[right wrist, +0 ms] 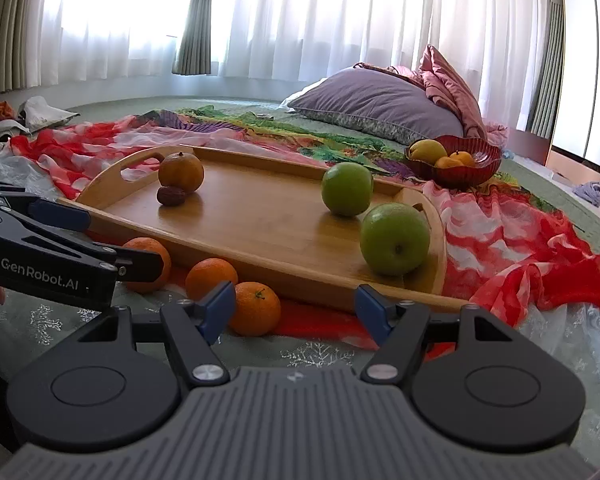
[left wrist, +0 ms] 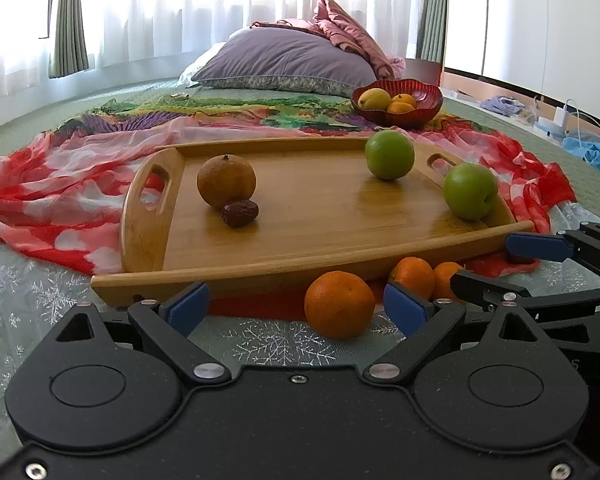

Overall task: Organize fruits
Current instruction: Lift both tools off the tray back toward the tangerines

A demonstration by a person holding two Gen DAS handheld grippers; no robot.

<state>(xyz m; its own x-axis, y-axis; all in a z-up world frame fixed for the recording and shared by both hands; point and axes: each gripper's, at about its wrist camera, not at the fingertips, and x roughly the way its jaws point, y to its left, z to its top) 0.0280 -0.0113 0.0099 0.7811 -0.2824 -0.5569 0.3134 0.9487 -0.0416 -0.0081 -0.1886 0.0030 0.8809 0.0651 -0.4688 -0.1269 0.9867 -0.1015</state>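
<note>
Orange mandarins (left wrist: 339, 304) glossy beside bamboo tray (left wrist: 300, 208), left claw (left wrist: 298, 310) wide apart, right claw (right wrist: 296, 312) agape, both empty

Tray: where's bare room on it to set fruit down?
The tray is bare through its middle, between the brown fruit with the date and the two green apples. In front of it, three oranges crowd the cloth.
</note>
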